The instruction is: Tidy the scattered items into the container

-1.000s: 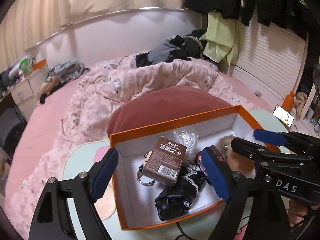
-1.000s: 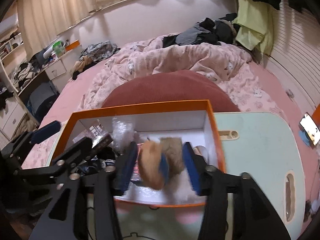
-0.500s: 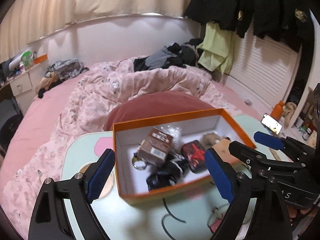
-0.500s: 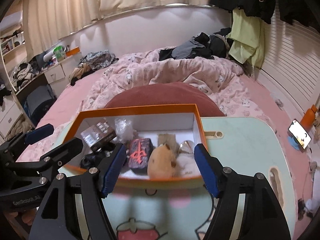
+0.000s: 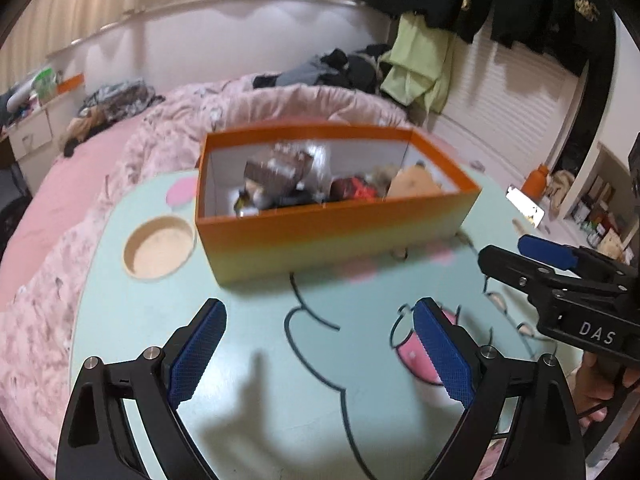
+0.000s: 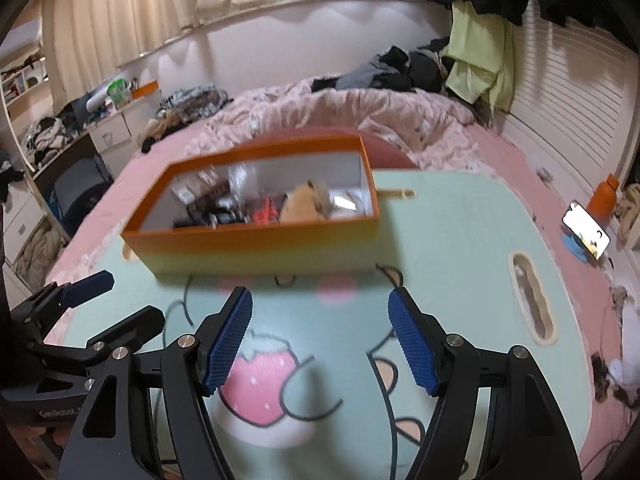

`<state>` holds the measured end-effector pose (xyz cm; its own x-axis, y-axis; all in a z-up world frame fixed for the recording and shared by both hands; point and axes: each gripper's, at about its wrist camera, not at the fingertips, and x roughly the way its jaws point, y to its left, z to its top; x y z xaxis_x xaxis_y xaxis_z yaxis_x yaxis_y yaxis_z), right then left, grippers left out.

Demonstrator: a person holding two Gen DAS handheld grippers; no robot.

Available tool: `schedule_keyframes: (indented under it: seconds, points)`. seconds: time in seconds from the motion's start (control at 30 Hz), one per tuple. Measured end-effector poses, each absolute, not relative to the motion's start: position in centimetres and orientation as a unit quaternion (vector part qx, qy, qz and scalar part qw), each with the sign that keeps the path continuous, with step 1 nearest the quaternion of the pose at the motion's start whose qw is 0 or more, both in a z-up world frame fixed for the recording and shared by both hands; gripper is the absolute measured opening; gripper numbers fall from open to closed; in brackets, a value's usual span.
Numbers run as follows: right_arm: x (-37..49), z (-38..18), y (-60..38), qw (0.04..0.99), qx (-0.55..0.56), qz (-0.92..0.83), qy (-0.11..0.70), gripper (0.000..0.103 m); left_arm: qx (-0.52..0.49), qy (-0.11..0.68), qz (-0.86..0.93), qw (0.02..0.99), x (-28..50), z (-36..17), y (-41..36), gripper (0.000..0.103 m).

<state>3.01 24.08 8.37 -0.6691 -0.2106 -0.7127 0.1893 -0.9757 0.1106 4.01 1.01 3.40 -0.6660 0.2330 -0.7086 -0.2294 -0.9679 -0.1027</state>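
Left wrist: box (image 5: 340, 236) lies crosswise.

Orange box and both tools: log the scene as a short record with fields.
container: orange box, open top, on the mint lap table
contents: tan plush, red-and-black item, brown card box, dark jumble, too blurred to name
table top outside the box: no loose items seen
left tool: open, nothing between its pads
right tool: open, nothing between its pads
position: both tools short of the box's near wall
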Motion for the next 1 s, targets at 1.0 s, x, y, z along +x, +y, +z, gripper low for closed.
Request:
schedule_keyframes:
  seconds: [1.0]
  points:
    - [3.5,2.0,24.6,0.076,0.459,-0.884,0.047,0.103,-0.414,0.026,0.908,0.059,3.2,-1.4,1.6,0.103]
